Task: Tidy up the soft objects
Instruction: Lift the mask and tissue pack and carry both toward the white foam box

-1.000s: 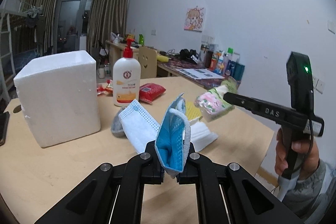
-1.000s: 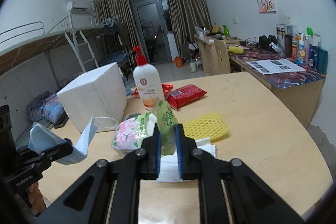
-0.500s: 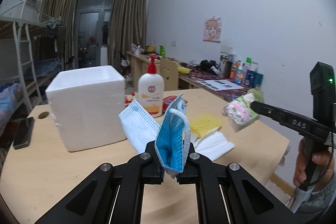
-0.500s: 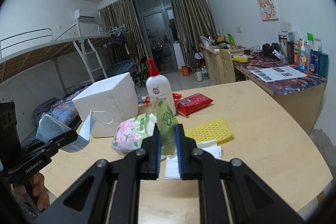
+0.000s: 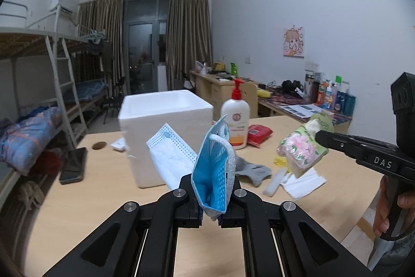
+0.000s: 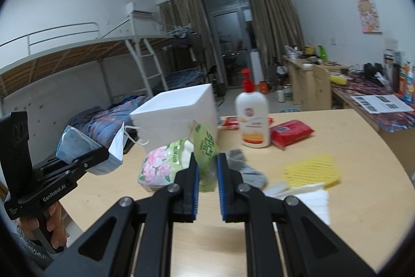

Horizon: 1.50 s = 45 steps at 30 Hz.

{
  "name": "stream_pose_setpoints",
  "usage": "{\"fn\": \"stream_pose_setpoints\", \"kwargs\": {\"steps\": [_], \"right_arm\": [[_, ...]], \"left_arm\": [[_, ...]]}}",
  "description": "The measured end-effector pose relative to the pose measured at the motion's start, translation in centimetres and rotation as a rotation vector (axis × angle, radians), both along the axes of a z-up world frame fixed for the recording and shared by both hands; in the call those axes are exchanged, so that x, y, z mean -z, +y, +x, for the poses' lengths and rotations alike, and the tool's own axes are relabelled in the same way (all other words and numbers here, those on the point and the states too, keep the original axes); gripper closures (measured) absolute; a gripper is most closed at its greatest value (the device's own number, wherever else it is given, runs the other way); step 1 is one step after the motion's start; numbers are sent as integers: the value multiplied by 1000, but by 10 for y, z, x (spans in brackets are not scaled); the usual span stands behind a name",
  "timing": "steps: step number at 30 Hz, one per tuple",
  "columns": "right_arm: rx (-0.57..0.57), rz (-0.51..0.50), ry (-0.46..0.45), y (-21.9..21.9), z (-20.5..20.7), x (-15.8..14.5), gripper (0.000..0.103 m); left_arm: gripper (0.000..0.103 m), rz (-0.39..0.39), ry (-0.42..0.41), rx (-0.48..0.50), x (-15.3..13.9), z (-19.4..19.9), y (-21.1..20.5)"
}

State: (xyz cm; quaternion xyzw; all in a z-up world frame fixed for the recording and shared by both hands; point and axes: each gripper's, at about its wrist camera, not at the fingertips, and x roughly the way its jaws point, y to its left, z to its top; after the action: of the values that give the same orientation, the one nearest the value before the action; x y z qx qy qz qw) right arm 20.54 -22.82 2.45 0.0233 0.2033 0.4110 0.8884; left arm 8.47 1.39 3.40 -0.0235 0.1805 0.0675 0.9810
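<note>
Both grippers have lifted, jaws clamping face masks (image 5: 212,170) and tissue pack (image 6: 179,160).

left gripper (image 5: 210,201) clamped, raised, tilted slightly down, right gripper (image 6: 207,173) clamped, raised alongside, a hand (image 5: 386,214) wrapped on each handle
</note>
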Motion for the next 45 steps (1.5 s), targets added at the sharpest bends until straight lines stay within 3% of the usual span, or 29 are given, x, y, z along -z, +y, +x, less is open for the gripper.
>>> {"fn": "stream_pose_setpoints", "kwargs": {"steps": [6,12,27,36,45], "right_arm": [[-88,-13,-9,33,-4,-1,87],[-142,-19,-10,54,-5,-1,87],[-153,-26,-20,70,-9,-8,87],[-152,-27,-63,80,5,-37,87],[-174,-10,-76,99,27,-62,87]], "left_arm": [[96,45,-18,-31,-5,-18,8],[96,20,-15,-78,-5,-27,26],[96,1,-46,-63,-16,-28,36],[96,-13,-47,-59,-38,-5,45],[96,-15,-28,-121,-64,32,63]]}}
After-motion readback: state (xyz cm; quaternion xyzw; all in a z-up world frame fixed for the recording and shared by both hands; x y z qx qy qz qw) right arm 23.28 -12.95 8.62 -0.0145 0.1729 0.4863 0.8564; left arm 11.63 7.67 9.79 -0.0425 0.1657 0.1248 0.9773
